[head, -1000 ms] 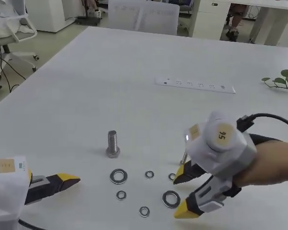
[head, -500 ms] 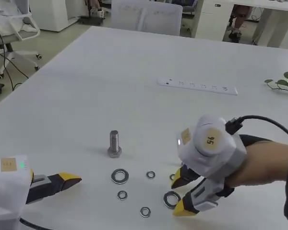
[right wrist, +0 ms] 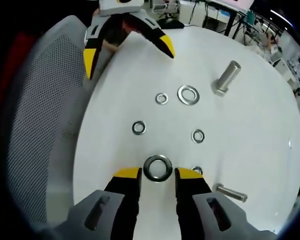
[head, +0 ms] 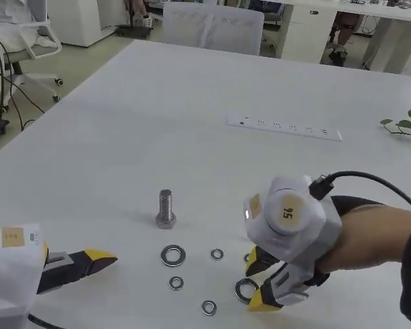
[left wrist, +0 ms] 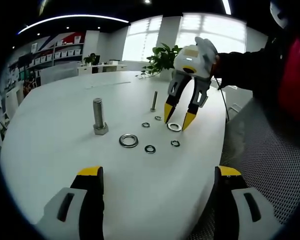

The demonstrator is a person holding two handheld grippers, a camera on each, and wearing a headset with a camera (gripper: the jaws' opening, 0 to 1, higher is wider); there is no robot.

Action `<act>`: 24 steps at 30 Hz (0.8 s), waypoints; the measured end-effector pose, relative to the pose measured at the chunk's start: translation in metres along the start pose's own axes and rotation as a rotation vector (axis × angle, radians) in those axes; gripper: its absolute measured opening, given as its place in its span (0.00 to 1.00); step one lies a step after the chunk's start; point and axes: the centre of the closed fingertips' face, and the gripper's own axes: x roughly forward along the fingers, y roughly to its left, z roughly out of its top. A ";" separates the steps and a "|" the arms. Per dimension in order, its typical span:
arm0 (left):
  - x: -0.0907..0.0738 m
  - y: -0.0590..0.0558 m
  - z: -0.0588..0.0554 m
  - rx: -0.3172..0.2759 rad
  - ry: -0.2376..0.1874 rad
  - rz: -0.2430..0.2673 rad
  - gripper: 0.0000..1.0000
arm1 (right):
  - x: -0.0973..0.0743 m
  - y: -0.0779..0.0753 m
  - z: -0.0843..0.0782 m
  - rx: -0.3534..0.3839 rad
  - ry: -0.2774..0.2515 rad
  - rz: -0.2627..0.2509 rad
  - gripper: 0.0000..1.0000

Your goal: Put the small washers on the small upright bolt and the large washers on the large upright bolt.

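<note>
Two handheld grippers face each other over a white table [head: 192, 123]. The right gripper [right wrist: 158, 173] has its yellow-tipped jaws spread, one on each side of a large washer [right wrist: 158, 167] that lies flat on the table; I cannot tell whether they touch it. Just beside its right jaw stands the small bolt [right wrist: 231, 192]. Ahead of its tips lie loose small washers [right wrist: 139, 127]. Farther ahead lies a second large washer [right wrist: 188, 95], with the large bolt [right wrist: 226, 77] upright just past it. The left gripper [left wrist: 158, 172] hangs at the table edge, its jaws wide apart and pinching nothing, with every washer lying between it and the right gripper.
</note>
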 end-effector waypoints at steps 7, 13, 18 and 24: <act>0.000 0.000 0.001 -0.001 -0.005 0.001 0.92 | 0.001 0.002 0.001 -0.048 0.046 -0.005 0.27; -0.001 0.000 0.002 -0.001 -0.009 0.004 0.91 | 0.001 0.001 0.000 -0.048 0.061 0.006 0.26; 0.000 0.000 0.002 0.001 -0.008 0.008 0.91 | 0.000 0.000 -0.001 -0.051 0.075 0.017 0.25; 0.001 0.000 0.006 0.004 -0.011 0.012 0.91 | -0.001 -0.002 -0.001 -0.063 0.105 0.029 0.25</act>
